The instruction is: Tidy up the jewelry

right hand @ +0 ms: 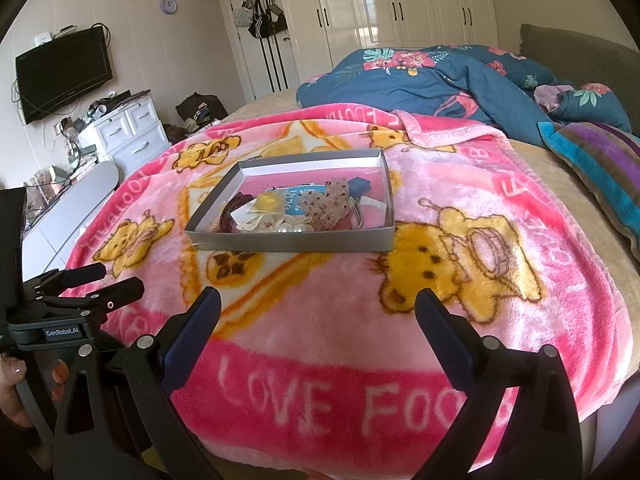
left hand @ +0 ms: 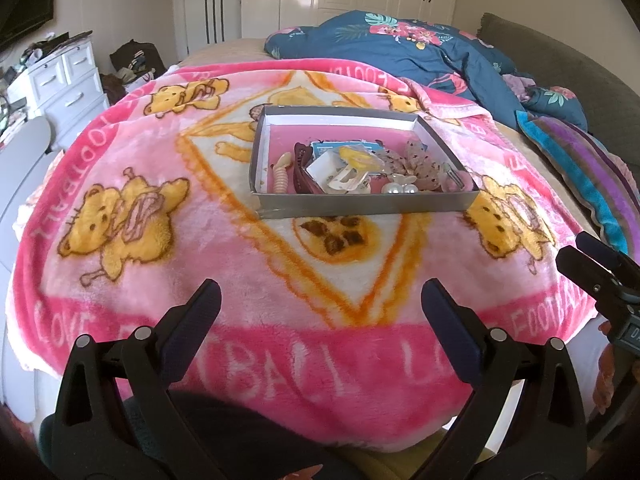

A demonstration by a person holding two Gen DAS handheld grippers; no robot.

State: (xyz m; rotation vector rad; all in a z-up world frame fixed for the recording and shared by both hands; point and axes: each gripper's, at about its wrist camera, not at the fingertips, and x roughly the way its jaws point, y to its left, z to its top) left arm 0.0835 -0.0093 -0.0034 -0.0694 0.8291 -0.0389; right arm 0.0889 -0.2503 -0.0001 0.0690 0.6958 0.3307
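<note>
Shallow grey box (left hand: 362,204) sits on the pink bear-print blanket (left hand: 200,248) spread over the bed, roughly mid-blanket, nearer its far half than the near edge with the "LOVE FOOTBALL" lettering. Jewelry and hair bits are piled along the box's near wall; the far half of the box floor is bare pink. In the pile: two pearl beads (left hand: 398,189) touching the near wall, a dark maroon hair claw (left hand: 306,180) left of centre, a cream spiral hair tie (left hand: 282,178) just beside it toward the box's left wall, a yellow piece (left hand: 354,156) in clear wrap, a blue card (left hand: 324,148) behind it, and a pinkish dotted bow (left hand: 418,160) toward the right wall. Smaller pieces are too jumbled to tell apart.

Left gripper (left hand: 320,300) hovers over the blanket's near edge, jaws spread wide, nothing between them, well short of the box. Right gripper (right hand: 318,302) is likewise over the near edge, jaws wide apart and empty, box well ahead and slightly to its left. Each gripper shows at the side of the other's view.

Blue floral duvet (left hand: 400,48) is bunched at the far right of the bed; a striped pillow (left hand: 580,168) lies at the right edge.
</note>
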